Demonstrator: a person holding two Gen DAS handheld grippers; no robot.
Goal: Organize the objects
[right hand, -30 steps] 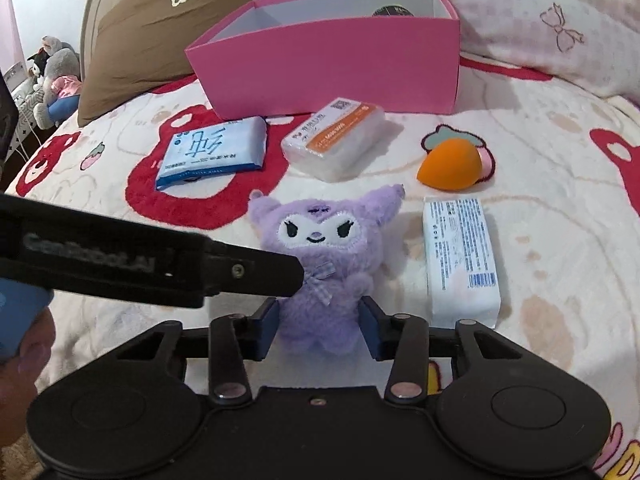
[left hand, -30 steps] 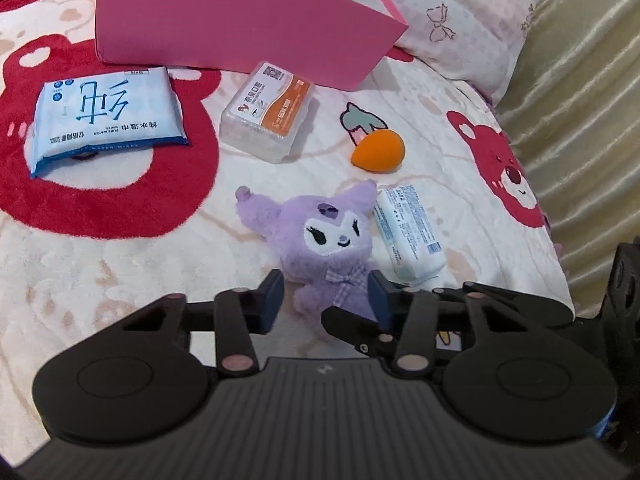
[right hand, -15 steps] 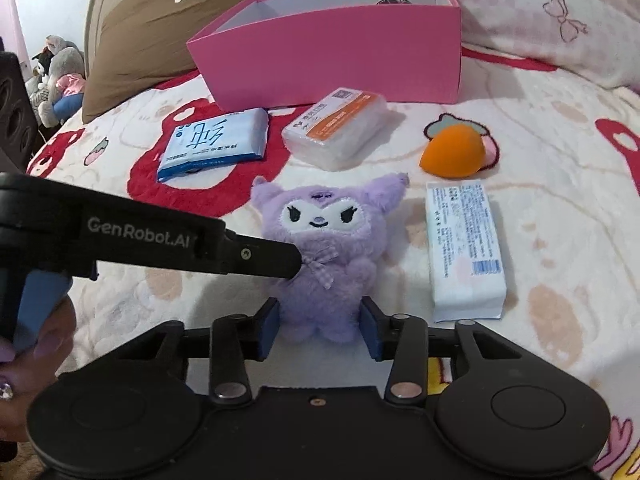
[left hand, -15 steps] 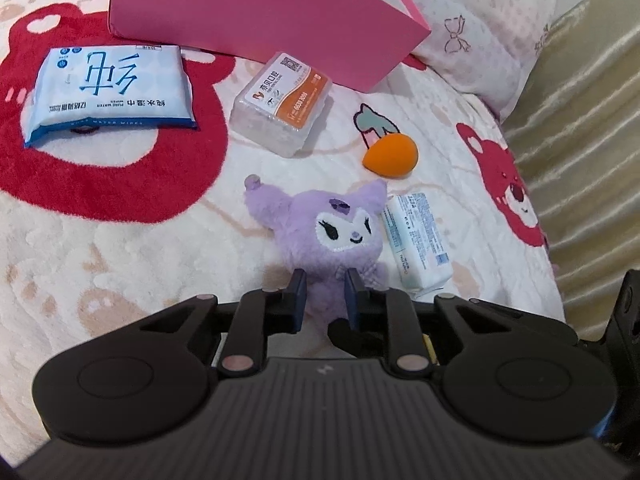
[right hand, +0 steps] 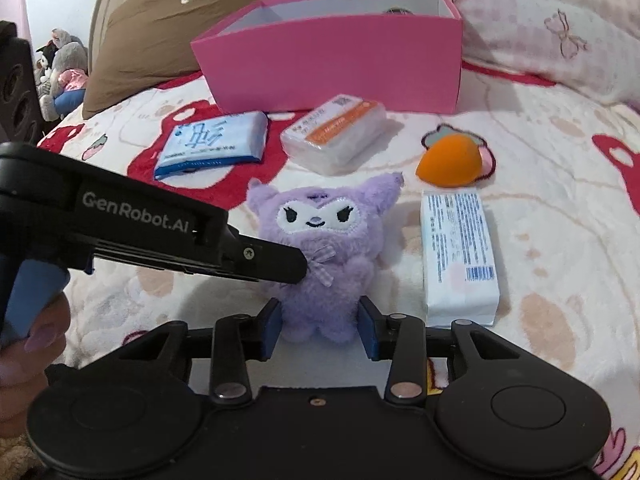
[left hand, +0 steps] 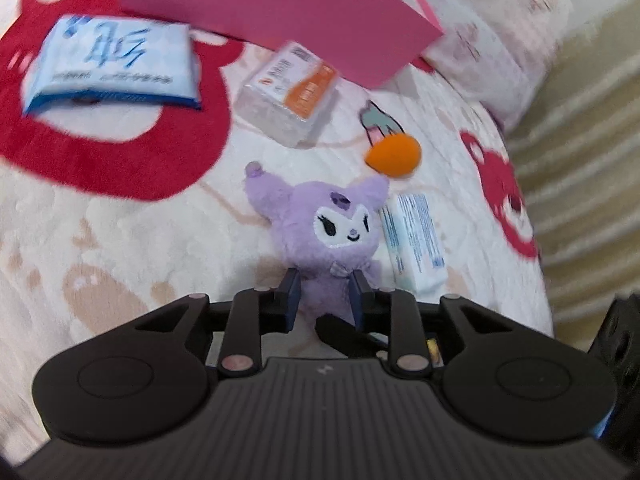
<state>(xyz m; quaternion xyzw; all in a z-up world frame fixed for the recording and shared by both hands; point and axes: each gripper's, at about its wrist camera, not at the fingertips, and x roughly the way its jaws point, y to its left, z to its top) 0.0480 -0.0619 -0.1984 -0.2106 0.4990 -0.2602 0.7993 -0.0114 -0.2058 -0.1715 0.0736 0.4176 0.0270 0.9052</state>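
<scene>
**Plush Toy Gripped From Two Sides**

Clenched left tool (left hand: 323, 292) around the purple plush toy (left hand: 332, 236), having just slackened the jaws a shade. Pinched its feet with right tool (right hand: 319, 320). Lay upright-faced on the bed (right hand: 560, 240), near the pink box (right hand: 332, 68). Judged mid-pickup; called for lifting boxward. Read "GenRobot.AI" along the left tool.

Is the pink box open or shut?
Open. The pink box has no lid on top, and the right wrist view shows its pale inside walls.
</scene>
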